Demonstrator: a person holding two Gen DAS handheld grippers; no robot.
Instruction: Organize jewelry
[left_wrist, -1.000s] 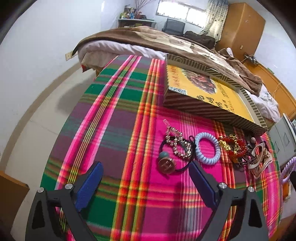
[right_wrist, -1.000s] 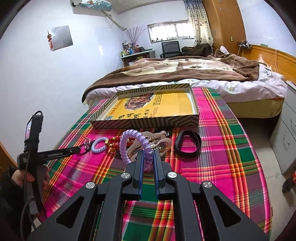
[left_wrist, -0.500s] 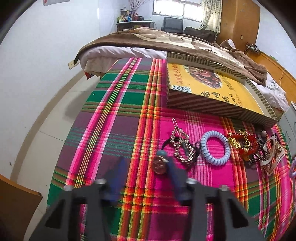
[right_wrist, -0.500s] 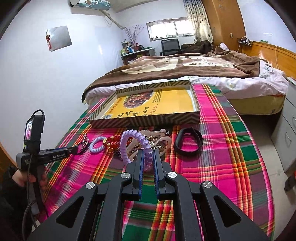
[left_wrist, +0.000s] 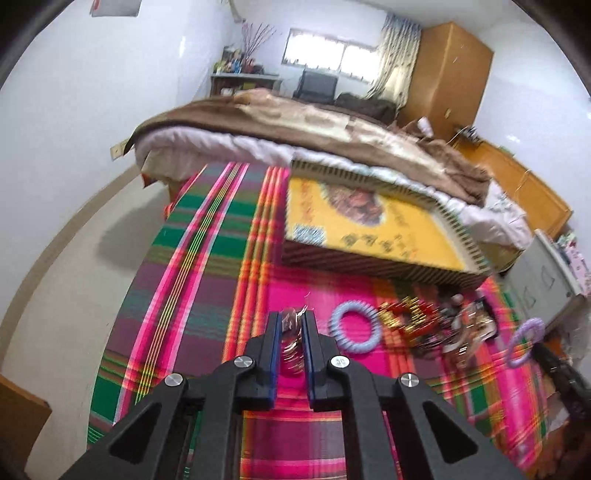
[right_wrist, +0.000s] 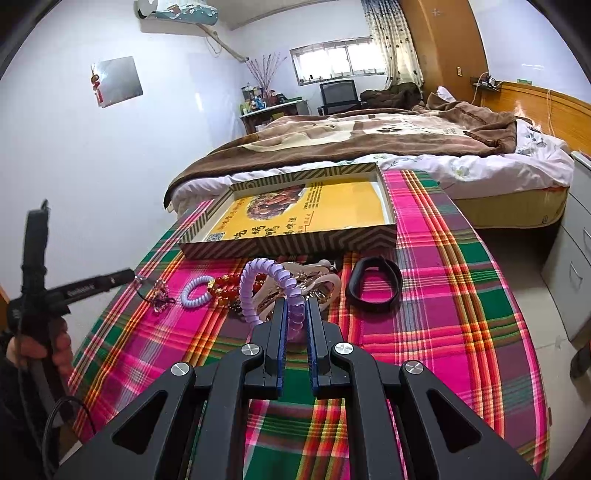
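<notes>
Jewelry: a heap (right_wrist: 295, 286) lies on the plaid-covered surface (right_wrist: 443, 295) just in front of the box, with red and gold beads (right_wrist: 225, 288), a pale blue coil band (right_wrist: 195, 293) and a black band (right_wrist: 375, 284) set a little apart to the right.
Box: a wide shallow box (right_wrist: 291, 242) with striped walls and a yellow printed floor stands at the far end of the surface, near the bed (right_wrist: 369, 140); nothing lies in it.
Left claw: the left claw (left_wrist: 292, 321) has just been closing, and its blue pads now press on a sparkly metal piece (left_wrist: 291, 334), blurred in its own view; in the right view the piece (right_wrist: 160, 295) dangles from the tip, raised off the cloth, beside the blue coil band (left_wrist: 355, 328).
Right claw: the right claw (right_wrist: 295, 308) is clamped on a purple coil band (right_wrist: 273, 284), whose loop stands up over the heap; in the left view it (left_wrist: 524, 341) shows at the right edge.
Hands: a hand (right_wrist: 35, 350) grips the left handle at the left edge, tool angled downward toward the surface; the right claw also tilts downward.
</notes>
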